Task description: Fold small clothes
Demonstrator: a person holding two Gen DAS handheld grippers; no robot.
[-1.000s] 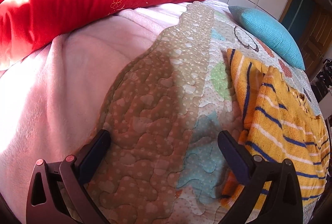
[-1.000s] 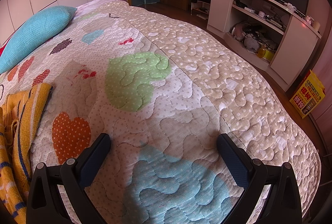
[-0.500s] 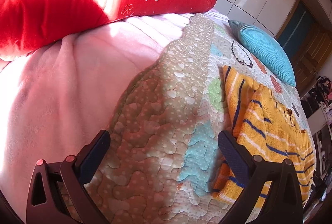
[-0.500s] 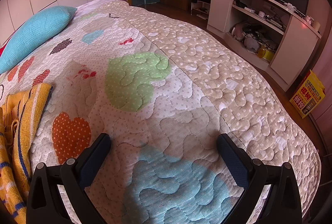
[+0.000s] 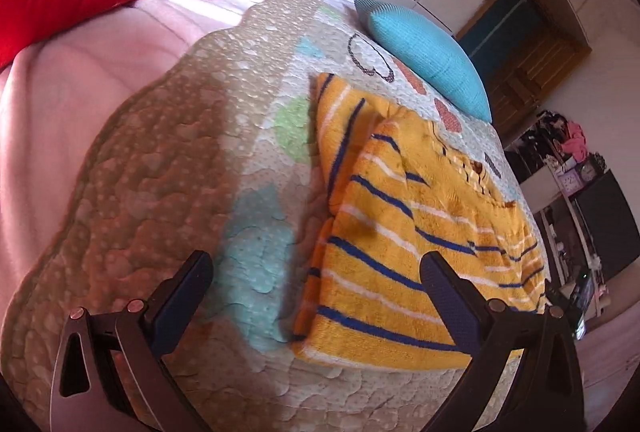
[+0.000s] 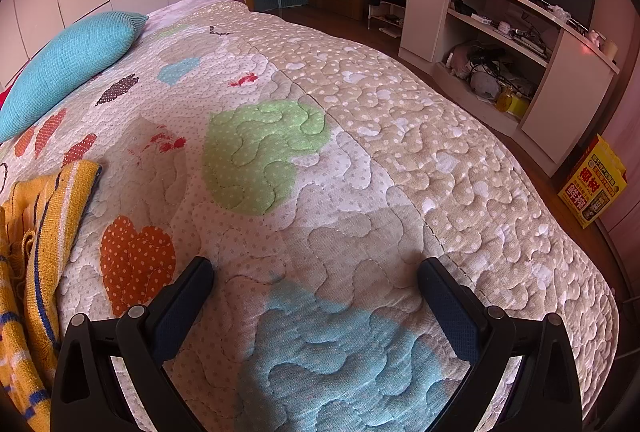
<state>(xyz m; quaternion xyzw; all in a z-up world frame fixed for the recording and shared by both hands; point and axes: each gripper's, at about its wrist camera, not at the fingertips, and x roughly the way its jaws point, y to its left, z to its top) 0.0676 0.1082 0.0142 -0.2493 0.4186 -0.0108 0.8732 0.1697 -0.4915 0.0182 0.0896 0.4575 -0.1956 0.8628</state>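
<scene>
Left gripper [image 5: 316,272] jaws wide apart, empty, above the quilt [image 5: 168,160]. Yellow striped garment [image 5: 404,232] lies folded on the quilt at 2 o'clock, its edge between the fingers. Right gripper [image 6: 316,276] also spread, empty; garment at its 9 o'clock. Teal cushion [image 5: 424,52] at 1 o'clock beyond it.

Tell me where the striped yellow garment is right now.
The striped yellow garment lies on the quilt, right of centre in the left wrist view, just below the blue pillow.
</scene>
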